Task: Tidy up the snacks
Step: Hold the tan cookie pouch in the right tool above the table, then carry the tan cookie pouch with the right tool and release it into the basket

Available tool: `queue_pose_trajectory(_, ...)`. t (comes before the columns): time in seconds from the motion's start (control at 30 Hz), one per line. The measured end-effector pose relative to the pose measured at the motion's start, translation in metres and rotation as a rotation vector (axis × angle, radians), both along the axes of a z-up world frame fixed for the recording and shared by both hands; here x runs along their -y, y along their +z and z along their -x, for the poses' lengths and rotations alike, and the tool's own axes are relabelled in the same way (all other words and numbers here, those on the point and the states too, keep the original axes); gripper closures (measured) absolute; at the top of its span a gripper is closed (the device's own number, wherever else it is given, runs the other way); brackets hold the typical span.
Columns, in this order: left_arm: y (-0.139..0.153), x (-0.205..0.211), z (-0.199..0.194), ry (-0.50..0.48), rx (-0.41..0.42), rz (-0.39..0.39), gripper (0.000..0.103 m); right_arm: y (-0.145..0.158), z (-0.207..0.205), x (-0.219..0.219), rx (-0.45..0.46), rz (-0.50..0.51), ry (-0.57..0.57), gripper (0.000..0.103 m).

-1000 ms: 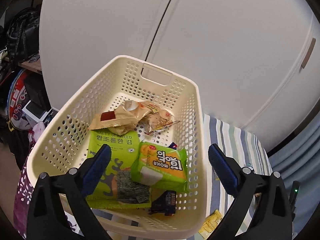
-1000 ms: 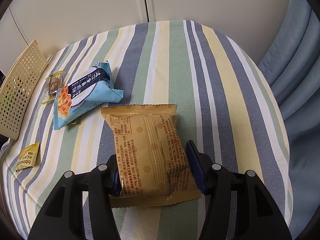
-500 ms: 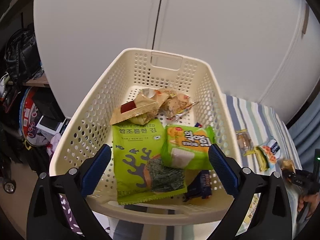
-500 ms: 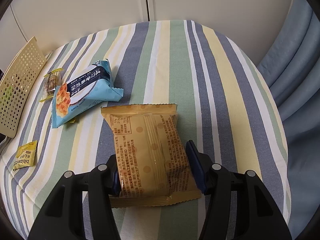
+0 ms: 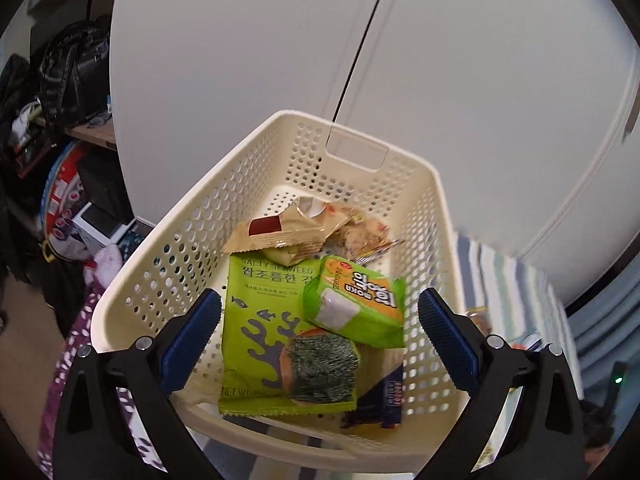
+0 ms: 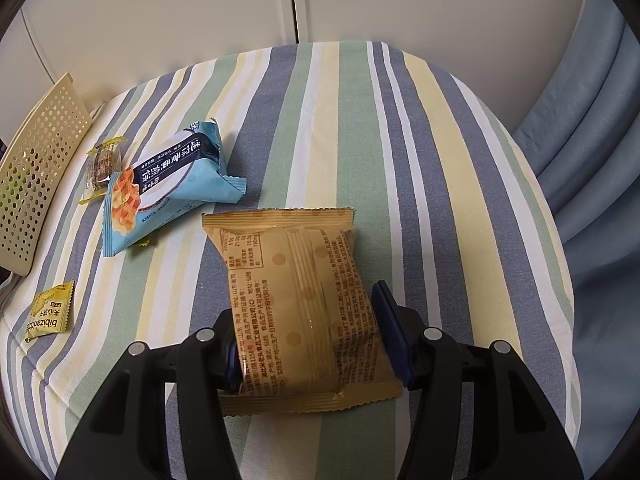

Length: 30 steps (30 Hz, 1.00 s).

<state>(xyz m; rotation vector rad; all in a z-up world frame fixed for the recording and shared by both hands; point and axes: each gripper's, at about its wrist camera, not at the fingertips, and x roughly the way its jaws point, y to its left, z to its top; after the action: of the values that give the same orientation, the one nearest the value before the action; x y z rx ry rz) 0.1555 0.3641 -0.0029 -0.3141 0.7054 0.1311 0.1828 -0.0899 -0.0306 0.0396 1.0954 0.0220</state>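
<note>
One dark packet (mostly buried)

White cabinet doors standing at 12 o'clock; black leather bag sitting at 10; blue curtain hanging at 3.

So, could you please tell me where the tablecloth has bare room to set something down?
Free: the striped tablecloth beyond and right of the tan packet, toward the blue curtain. Crowded: the left side, around the blue packet, small yellow packet and basket.
</note>
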Motion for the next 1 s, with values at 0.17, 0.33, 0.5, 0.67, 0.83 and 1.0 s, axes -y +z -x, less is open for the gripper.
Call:
queue_pose_trajectory(0.17, 0.002, -0.007, 0.005, -0.012, 0.026, 0.075, 0.003, 0.000, 0.000, -0.001, 0.005, 0.007, 0.003, 0.048)
queue_pose_trajectory(0.33, 0.004, -0.006, 0.008, -0.045, 0.043, 0.095, 0.003, 0.003, 0.002, 0.000, 0.015, -0.007, 0.007, 0.049)
queue_pose_trajectory(0.5, 0.007, -0.012, 0.012, -0.028, 0.062, 0.100, 0.003, 0.012, 0.006, 0.000, 0.037, -0.045, 0.007, 0.050)
queue_pose_trajectory(0.67, 0.010, -0.022, 0.017, 0.008, 0.075, 0.101, 0.003, 0.034, 0.009, -0.013, 0.083, -0.129, 0.012, 0.050)
queue_pose_trajectory(0.83, 0.014, -0.026, 0.020, 0.021, 0.089, 0.096, 0.003, 0.074, 0.004, -0.056, 0.160, -0.171, 0.096, 0.050)
queue_pose_trajectory(1.0, 0.015, -0.033, 0.023, 0.033, 0.097, 0.126, 0.003, 0.115, -0.013, -0.123, 0.217, -0.212, 0.223, 0.050)
